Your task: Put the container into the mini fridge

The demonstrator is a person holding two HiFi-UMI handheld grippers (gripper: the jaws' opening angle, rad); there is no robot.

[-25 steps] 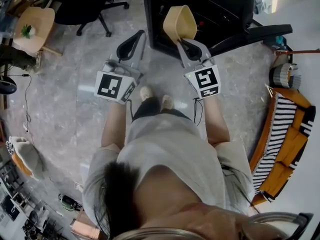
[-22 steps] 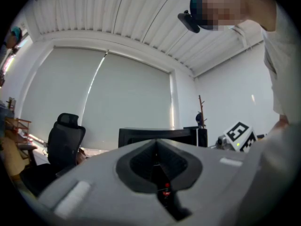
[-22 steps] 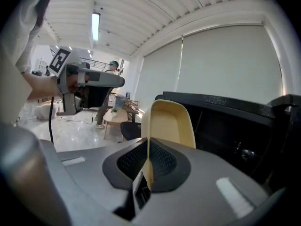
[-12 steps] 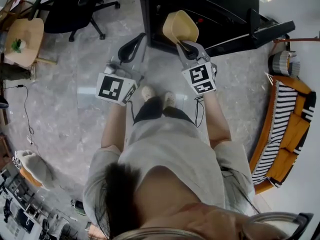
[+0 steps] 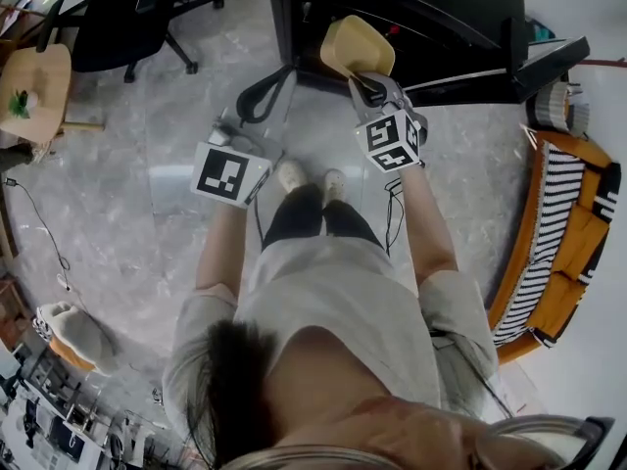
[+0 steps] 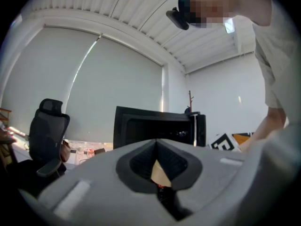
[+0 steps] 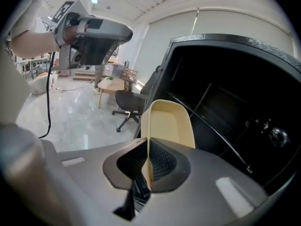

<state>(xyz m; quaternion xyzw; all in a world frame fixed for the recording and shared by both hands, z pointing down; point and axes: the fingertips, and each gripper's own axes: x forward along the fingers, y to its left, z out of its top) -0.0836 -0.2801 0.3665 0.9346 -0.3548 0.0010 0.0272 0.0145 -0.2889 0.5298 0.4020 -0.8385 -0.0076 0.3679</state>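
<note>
Clamping the beige container (image 7: 167, 123) by its rim, the right tongs (image 7: 148, 144) have moved closer to the mini fridge (image 7: 244, 79) ahead; left tongs (image 6: 156, 141) closed.

The container (image 5: 358, 47) is a plain pale cream-yellow. The mini fridge (image 5: 421, 13) is black inside and out. The left gripper (image 5: 272, 78) and the right gripper (image 5: 369, 84) are light grey with black ribbed pads, and each carries a cube of black-and-white square markers. The floor (image 5: 127, 223) is grey with a marbled pattern. The office chair (image 5: 127, 18) is black, and the round table (image 5: 39, 76) is light wood. The sofa (image 5: 573, 292) is orange, with a black-and-white striped cloth (image 5: 549, 213) on it. The person's shirt (image 5: 333, 302) is pale grey and the trousers (image 5: 304, 213) are black.
</note>
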